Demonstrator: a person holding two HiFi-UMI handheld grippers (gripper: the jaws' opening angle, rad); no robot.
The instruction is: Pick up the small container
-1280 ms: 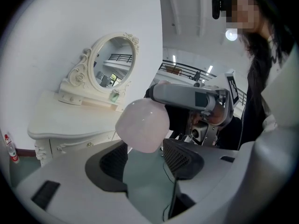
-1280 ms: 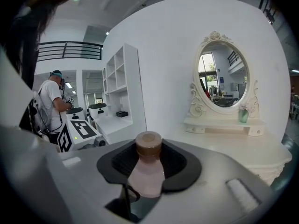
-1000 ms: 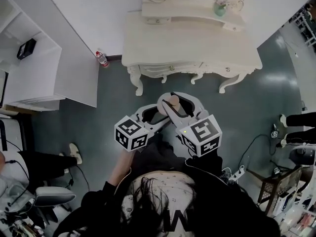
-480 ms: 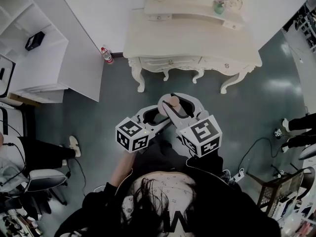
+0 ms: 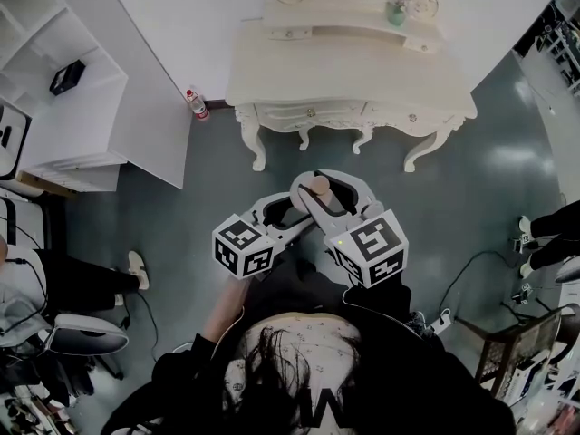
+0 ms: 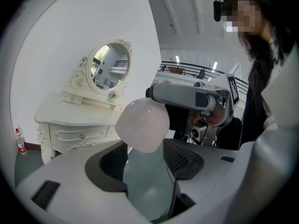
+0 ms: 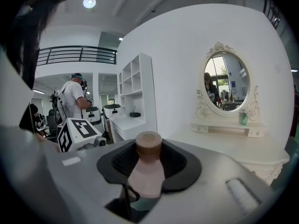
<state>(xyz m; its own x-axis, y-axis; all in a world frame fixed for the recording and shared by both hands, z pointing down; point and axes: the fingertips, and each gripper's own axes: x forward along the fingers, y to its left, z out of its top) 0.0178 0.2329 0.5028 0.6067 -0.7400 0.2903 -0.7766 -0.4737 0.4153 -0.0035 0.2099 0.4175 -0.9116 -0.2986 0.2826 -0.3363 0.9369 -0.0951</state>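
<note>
Pink with a brown cap, the small container (image 7: 147,171) is clamped between the jaws of the right gripper (image 5: 331,187) (cap end showing in that gripper's own view). It is held in the air, off the front edge of the cream dressing table (image 5: 353,71). The left gripper (image 5: 279,208) hangs just beside it, jaws apart, pressing nothing.

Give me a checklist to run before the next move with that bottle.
1. Bottle between right gripper's pads, off the floor: ok.
2. Cap on bottle: ok.
3. Left gripper open: ok.
4. Left gripper clear of the bottle's base: cannot tell.
5. Right grip firm enough for a swing: cannot tell.
6. Dresser top ahead has bare room: ok.
</note>
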